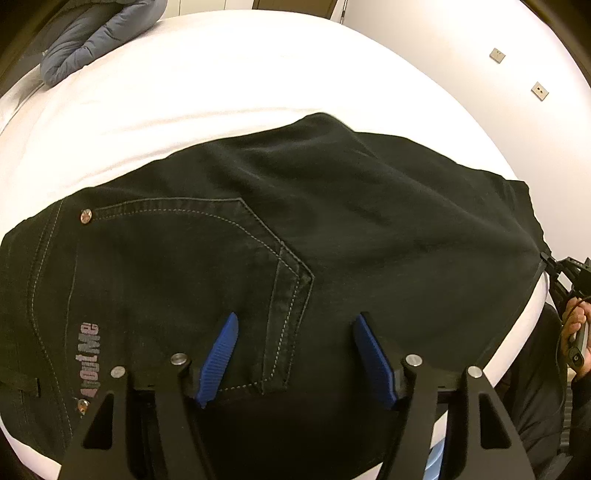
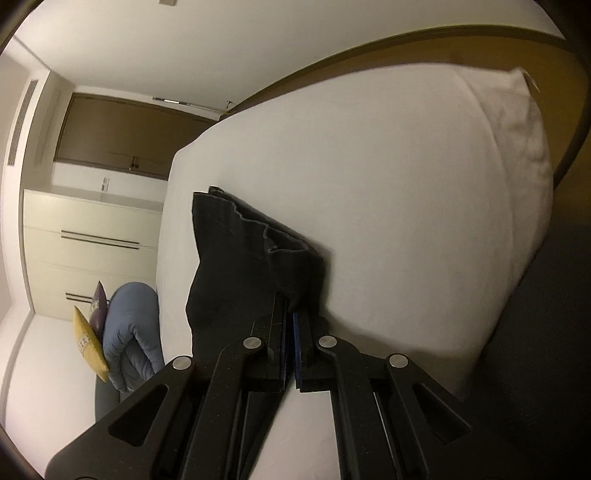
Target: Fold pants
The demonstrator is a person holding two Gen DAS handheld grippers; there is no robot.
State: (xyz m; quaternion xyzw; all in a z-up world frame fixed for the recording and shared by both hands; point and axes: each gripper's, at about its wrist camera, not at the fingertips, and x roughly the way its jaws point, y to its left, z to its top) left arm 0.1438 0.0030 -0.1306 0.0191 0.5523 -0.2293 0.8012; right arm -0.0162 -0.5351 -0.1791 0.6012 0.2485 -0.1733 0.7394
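Your left gripper (image 1: pixel 295 354) hangs low over the black denim pants (image 1: pixel 332 206), blue ribbed fingers (image 1: pixel 218 360) spread wide apart, nothing between them. The back-pocket corner with pale stitching (image 1: pixel 291 273) sits in the gap between the fingertips; whether the pads touch the cloth cannot be told. Left of the fingers, grey lettering on the pocket reads "About Me" (image 1: pixel 89 360), running sideways, with copper rivets (image 1: pixel 86 216) at both pocket corners.

The pants lie spread across the white bed sheet (image 1: pixel 221 85), waist end near you, legs running to the right.

Your right hand (image 1: pixel 576 325) shows at the bed's right edge, wrapped round its tool handle. Your right gripper (image 2: pixel 290 325) is clamped on a hem of the pants (image 2: pixel 236 251), fingers pressed together on the cloth, which stands lifted off the sheet (image 2: pixel 406 184).

Farther off: a grey-blue padded quilt (image 1: pixel 96 33) bundled at the bed's far left corner, and a yellow cushion (image 2: pixel 88 343) against it.
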